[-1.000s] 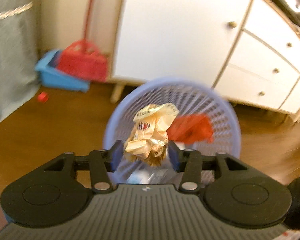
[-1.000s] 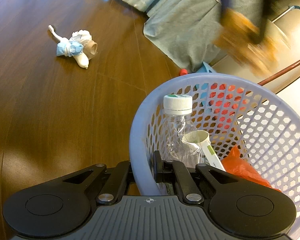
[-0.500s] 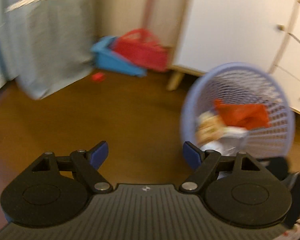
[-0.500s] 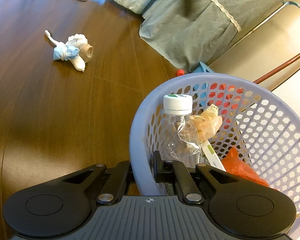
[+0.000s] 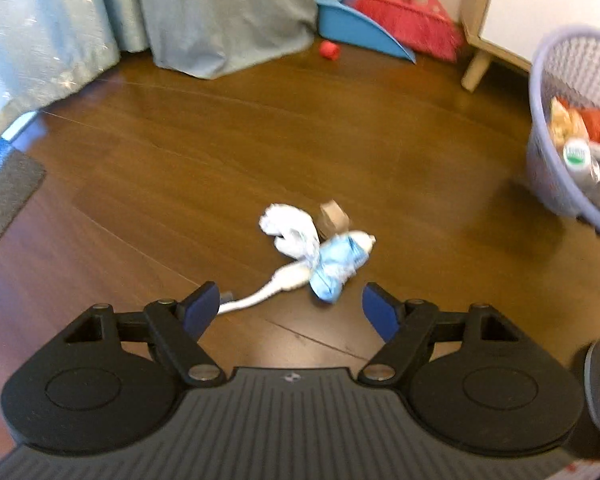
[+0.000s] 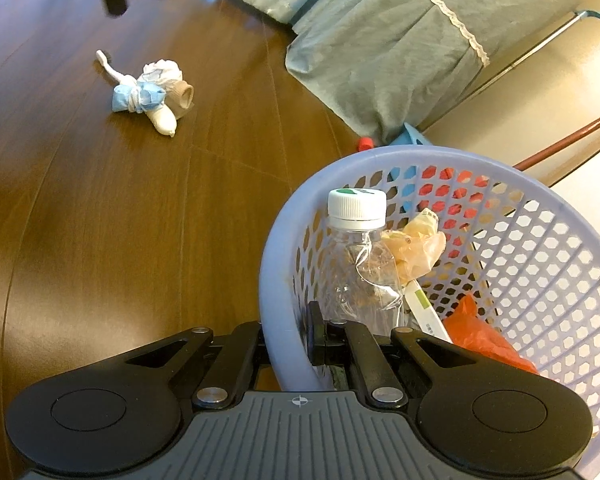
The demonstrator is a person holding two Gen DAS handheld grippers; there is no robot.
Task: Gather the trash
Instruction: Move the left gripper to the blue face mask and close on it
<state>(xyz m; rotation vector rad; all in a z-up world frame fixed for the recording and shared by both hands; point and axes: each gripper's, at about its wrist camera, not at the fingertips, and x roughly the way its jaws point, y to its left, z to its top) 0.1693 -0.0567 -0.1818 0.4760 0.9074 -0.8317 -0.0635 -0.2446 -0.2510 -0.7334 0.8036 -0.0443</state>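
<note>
White and blue wad of rubbish [image 5: 320, 252] lying loose on the wooden floor [image 5: 220, 152], just ahead of the left claw [image 5: 290, 306], jaws wide apart after a slight narrowing, nothing between them. Well apart to the right, lilac basket [image 6: 540, 280], rim pinched tight in the right claw [image 6: 286, 344]. Already inside: clear bottle [image 6: 356, 264], crumpled wrapper [image 6: 416, 248], orange bag [image 6: 484, 340]. Left to collect, by the look of it: this wad, perhaps the red cap [image 5: 329, 49] too.

We see the left gripper [image 5: 291, 304] with black linkage arms, silver screws and blue pads [image 5: 374, 311] on a grey ribbed body. The right gripper [image 6: 286, 344] has the same black arms, round black discs, and a small crosshair mark.
</note>
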